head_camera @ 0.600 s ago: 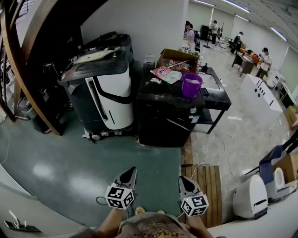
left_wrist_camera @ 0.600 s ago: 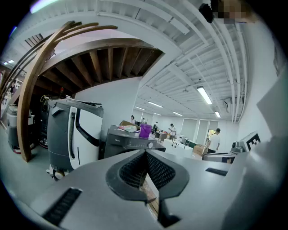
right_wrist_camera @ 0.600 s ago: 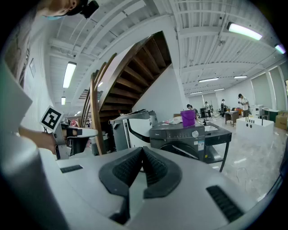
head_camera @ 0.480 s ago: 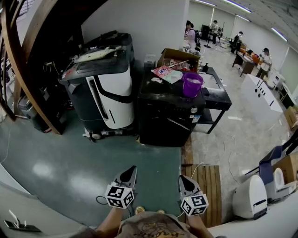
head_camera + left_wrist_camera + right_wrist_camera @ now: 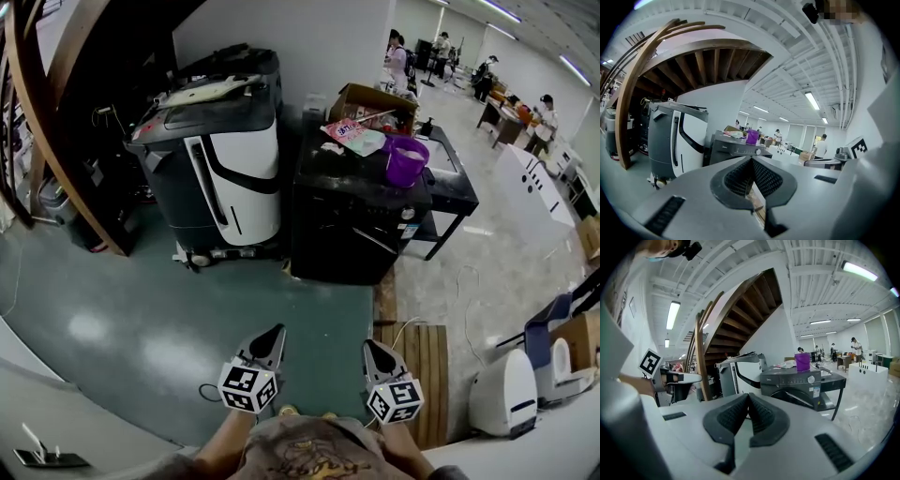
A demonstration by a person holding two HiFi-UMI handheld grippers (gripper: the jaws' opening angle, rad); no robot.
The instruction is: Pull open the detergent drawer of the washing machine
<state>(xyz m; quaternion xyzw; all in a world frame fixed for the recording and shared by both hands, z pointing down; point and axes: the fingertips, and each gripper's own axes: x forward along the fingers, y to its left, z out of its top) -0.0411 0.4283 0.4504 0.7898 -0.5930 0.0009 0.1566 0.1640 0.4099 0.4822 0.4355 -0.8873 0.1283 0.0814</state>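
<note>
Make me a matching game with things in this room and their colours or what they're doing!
Things:
1. washing machine
2. bucket
3. left gripper
4. slatted board

Clues:
A. purple
B. fingers shut, holding nothing
C. black, with a dial on the front
D. brown wood, lying flat on the floor

Pairs: 1-C, 2-A, 3-B, 4-D

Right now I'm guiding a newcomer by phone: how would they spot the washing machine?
Two machines stand against the white wall. The black, boxy front-loading washing machine is the right-hand one, beside a taller grey-and-white machine. Only it has a purple plastic bucket on top.
</note>
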